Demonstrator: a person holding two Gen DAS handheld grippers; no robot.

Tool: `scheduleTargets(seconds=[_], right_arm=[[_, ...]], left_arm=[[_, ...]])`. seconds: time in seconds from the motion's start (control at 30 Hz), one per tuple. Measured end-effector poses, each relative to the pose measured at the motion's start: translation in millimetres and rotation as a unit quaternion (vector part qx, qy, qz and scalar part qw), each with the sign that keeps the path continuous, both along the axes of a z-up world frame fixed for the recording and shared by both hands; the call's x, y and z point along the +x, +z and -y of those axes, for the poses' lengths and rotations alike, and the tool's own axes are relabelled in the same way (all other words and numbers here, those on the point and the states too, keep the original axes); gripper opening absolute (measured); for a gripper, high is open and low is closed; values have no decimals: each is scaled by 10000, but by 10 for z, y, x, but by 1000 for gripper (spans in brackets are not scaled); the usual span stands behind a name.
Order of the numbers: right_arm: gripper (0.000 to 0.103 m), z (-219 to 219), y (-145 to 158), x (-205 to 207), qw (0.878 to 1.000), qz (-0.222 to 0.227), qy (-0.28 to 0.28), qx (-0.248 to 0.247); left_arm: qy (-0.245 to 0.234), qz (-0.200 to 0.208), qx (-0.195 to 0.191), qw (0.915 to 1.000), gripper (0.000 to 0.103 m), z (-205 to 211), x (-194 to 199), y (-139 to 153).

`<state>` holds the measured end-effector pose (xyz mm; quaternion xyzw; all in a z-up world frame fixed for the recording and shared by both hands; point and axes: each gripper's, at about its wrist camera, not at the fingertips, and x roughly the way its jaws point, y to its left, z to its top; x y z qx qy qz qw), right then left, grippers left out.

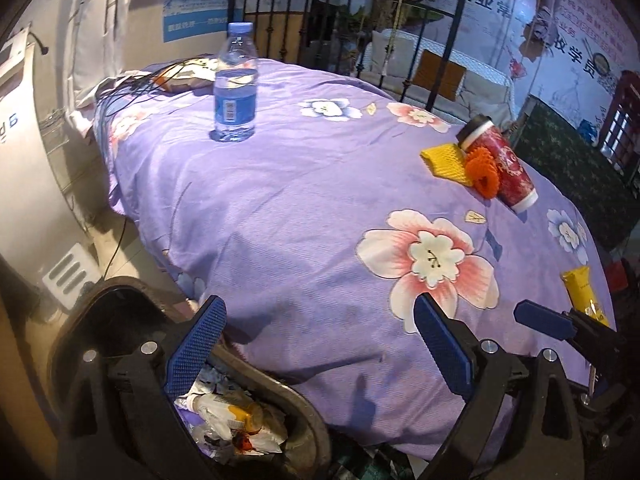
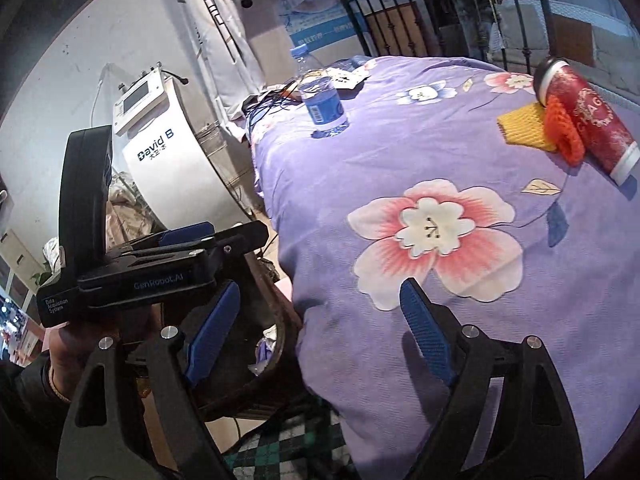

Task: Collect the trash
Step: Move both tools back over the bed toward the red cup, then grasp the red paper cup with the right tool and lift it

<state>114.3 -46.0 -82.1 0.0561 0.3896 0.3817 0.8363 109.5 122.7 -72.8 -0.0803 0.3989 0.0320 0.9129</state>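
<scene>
A purple flowered bed cover [image 1: 304, 208] carries the trash. A clear water bottle [image 1: 236, 84] [image 2: 322, 96] stands upright at the far end. On the right, a red paper cup [image 1: 504, 164] [image 2: 592, 124] lies on its side against an orange foam net [image 1: 482, 174] [image 2: 564, 136] and a yellow foam net [image 1: 444, 158] [image 2: 522, 128]. A yellow packet [image 1: 584, 292] lies near the right edge. My left gripper [image 1: 320, 344] is open and empty, one finger over the brown bin [image 1: 308, 416], which holds crumpled wrappers. My right gripper [image 2: 320, 324] is open and empty over the bed's near edge.
A white curved machine [image 2: 160, 152] stands left of the bed. A black iron bed frame [image 1: 456, 40] closes the far end. Tangled cables [image 1: 132, 84] lie by the pillow. A hand [image 2: 68, 344] holds the left device beside the bin [image 2: 280, 340].
</scene>
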Motion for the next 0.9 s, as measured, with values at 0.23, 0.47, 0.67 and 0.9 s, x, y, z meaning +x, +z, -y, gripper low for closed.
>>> scheduleTargets(seconds=[0.23, 0.47, 0.67, 0.9], right_arm=[[82, 603, 68, 312, 9967, 66, -519, -618], [82, 1267, 226, 864, 9901, -219, -1077, -873], [82, 1580, 305, 1429, 9813, -15, -1341, -1382], [82, 1574, 302, 2175, 9751, 266, -1138, -1887]], left_arm=[[-870, -125, 7, 9961, 93, 496, 268, -14], [-1458, -145, -16, 9892, 93, 896, 591, 28], [-1733, -132, -17, 9848, 93, 1109, 749, 32], [-1887, -192, 62, 9818, 93, 1215, 933, 0]])
